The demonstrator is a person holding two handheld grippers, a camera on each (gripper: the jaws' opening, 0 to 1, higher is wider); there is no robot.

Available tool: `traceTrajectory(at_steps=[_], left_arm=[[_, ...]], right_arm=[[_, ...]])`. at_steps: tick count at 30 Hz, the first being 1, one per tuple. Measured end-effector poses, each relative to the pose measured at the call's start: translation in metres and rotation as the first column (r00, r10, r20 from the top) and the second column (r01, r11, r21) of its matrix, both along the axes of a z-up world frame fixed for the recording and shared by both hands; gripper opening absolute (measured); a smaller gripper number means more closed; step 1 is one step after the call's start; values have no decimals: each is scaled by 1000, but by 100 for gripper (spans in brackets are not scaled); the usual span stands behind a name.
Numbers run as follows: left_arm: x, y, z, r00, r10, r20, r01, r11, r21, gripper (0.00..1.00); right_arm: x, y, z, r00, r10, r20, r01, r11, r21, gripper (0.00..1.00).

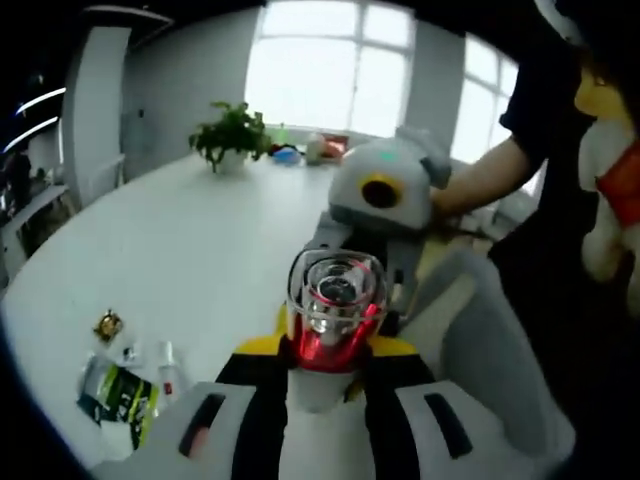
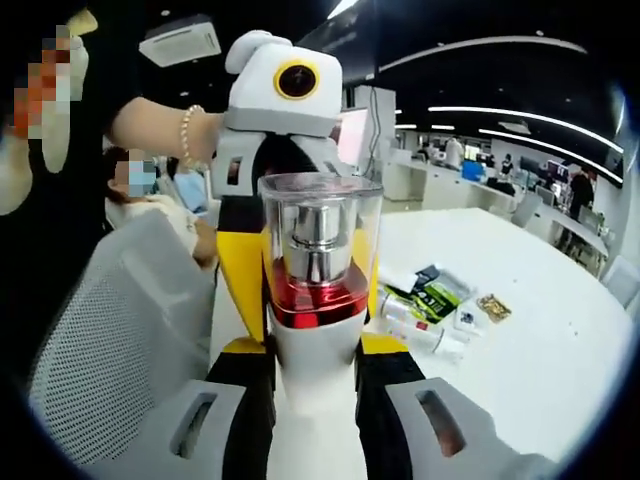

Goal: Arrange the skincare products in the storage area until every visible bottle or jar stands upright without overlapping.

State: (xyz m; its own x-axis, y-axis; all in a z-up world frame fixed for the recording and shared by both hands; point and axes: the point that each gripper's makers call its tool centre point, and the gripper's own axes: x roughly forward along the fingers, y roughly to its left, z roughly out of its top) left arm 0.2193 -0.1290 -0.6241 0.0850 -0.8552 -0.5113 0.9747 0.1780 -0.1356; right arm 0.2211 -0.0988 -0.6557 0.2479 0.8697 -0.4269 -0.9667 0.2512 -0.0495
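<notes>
The white bench (image 1: 180, 230) spreads wide beneath everything, its far end carrying a potted plant (image 1: 232, 135) by the windows. A grey mesh chair (image 2: 110, 330) stands at its near side, close to the person whose hand (image 2: 195, 135) steers one of the tools.

Both grippers meet over the bench edge, facing each other. In the left gripper view, the left gripper (image 1: 330, 330) has its jaws closed on a red bottle with a clear square cap (image 1: 335, 310), seen cap-on, while the right gripper (image 1: 385, 195) sits just beyond it. In the right gripper view, the right gripper (image 2: 315, 300) clamps the same bottle (image 2: 318, 250), upright, with the left gripper (image 2: 280, 110) behind. This looks like a handover or regrip, probably so the bottle can be set down standing.

On the bench lies a small cluster waiting its turn: a green and white pouch (image 1: 120, 392), lying flat, white tubes (image 2: 420, 325) on their sides just beside it, and a small gold item (image 1: 108, 323) a little apart. None stands upright, so most of the arranging seems undone.
</notes>
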Motion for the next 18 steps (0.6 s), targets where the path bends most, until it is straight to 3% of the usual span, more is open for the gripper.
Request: traceTrajectory(at_steps=[18], left_arm=[[4, -9, -28, 1000, -25, 16, 25, 1000, 8, 23]], right_arm=[[1, -11, -29, 1000, -18, -22, 17, 999, -48, 30]])
